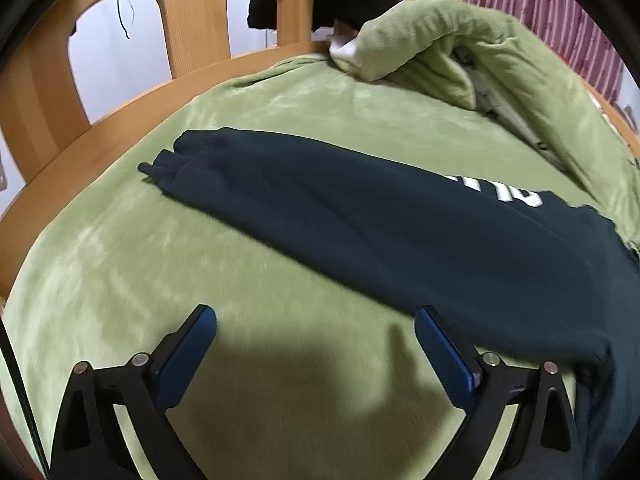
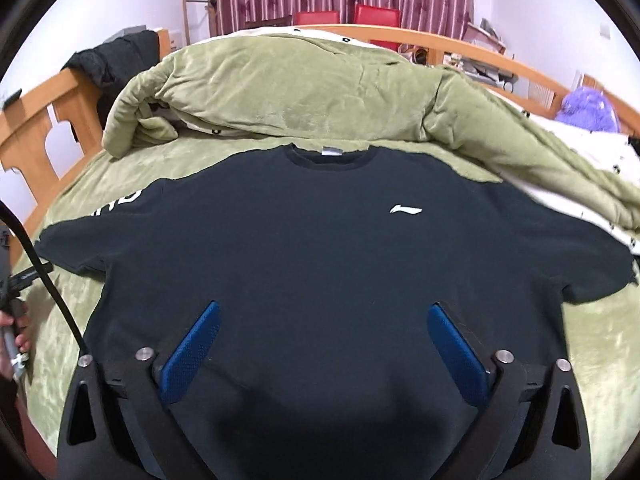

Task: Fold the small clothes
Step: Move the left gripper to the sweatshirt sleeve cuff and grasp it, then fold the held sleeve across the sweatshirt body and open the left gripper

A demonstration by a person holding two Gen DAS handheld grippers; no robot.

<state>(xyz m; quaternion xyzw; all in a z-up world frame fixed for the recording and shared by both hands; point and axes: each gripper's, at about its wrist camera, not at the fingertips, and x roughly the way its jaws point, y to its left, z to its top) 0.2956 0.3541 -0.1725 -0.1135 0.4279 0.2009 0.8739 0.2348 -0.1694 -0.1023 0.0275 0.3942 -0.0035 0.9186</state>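
A black sweatshirt [image 2: 312, 248] with a white chest logo lies spread flat, front up, on a green bed cover [image 2: 64, 344], collar at the far side. My right gripper [image 2: 324, 312] is open and empty, above the shirt's lower body. In the left wrist view the shirt's long sleeve [image 1: 320, 208] stretches out to the left, its cuff at the far left. My left gripper [image 1: 316, 316] is open and empty above the bed cover [image 1: 160, 280], just before the sleeve's near edge, its right finger at that edge.
A bunched green quilt [image 2: 320, 84] lies beyond the collar and along the right side. A wooden bed frame [image 1: 52, 92] rims the bed on the left. Dark clothes [image 2: 116, 60] hang on the frame's corner. A purple plush thing [image 2: 588, 108] sits far right.
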